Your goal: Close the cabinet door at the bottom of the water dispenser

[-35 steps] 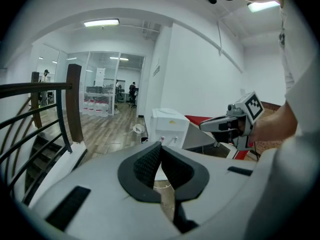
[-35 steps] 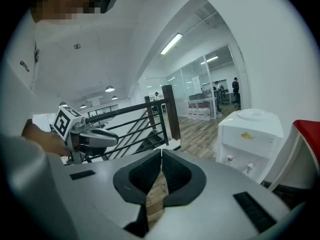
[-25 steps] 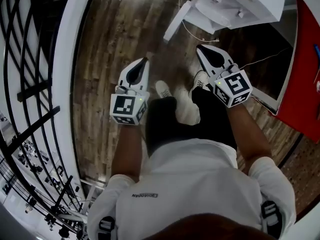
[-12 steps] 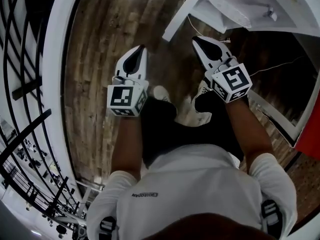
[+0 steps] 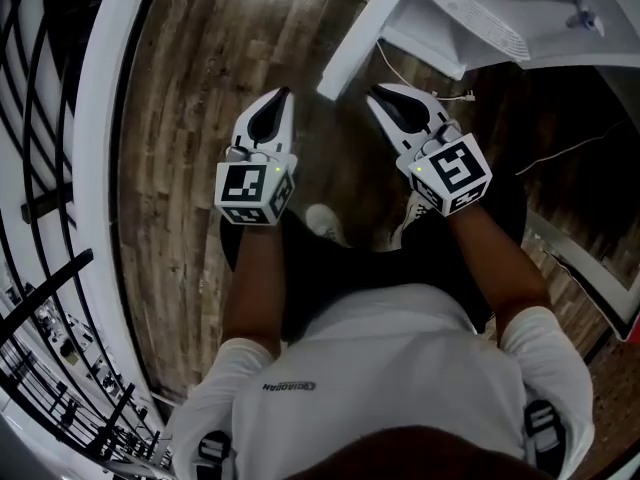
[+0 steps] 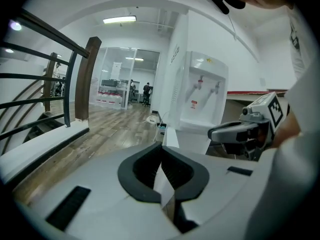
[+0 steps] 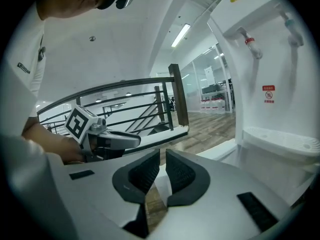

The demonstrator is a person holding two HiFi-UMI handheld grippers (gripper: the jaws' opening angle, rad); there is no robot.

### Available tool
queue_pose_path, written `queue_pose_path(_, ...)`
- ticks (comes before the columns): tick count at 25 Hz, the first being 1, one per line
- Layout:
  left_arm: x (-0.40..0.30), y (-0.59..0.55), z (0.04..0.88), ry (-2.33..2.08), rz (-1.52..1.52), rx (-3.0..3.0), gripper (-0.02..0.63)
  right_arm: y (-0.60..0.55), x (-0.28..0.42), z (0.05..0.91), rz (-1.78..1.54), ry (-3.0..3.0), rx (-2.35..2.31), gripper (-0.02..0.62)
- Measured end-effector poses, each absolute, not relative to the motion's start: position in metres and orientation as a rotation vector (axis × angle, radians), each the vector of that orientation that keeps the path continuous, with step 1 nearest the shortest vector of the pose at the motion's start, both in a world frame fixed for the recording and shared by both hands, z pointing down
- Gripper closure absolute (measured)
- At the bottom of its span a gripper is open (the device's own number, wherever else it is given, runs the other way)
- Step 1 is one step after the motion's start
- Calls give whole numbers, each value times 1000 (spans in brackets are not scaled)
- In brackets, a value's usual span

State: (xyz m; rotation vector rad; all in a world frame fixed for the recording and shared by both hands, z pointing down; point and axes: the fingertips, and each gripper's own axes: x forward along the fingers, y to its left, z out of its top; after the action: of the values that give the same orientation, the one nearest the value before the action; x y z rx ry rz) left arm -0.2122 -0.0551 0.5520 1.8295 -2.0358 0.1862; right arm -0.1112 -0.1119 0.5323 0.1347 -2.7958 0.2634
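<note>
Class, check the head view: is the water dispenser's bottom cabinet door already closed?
No, the cabinet door stands swung out from the water dispenser over the wooden floor.

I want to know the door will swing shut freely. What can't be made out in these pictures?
- Cabinet interior: head view, hidden under the top of the water dispenser.
- Hinge of the cabinet door: left gripper view, behind the body of the left tool.
- Dispenser base: right gripper view, behind the body of the right tool.
</note>
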Motion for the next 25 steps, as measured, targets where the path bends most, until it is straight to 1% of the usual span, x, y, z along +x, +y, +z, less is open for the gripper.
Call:
queue_pose_path(10, -210, -59, 607, -2006, 208, 1877, 611, -98, -122, 587, 299, -2767, 158, 569)
queue_pose_path(11, -211, -60, 610, -2003, 202, 1880, 611, -96, -124, 592, 312, -2753, 158, 556)
queue_pose_path(12, -212, -60, 613, -2001, 197, 1880, 611, -93, -126, 597, 319, -2742, 154, 495)
queue_pose_path(13, -213, -59, 617, -1998, 193, 1877, 611, -89, -129, 601, 316, -2735, 150, 455)
queue_pose_path(15, -217, -58, 624, -1991, 172, 1863, 611, -82, -135, 606, 281, -2729, 142, 443)
queue_pose_path(19, -221, -60, 623, -1983, 123, 1866, 611, -81, -144, 612, 164, -2713, 203, 439)
queue_pose_path(25, -222, -71, 629, -1971, 109, 1869, 611, -86, -148, 624, 157, -2674, 246, 439)
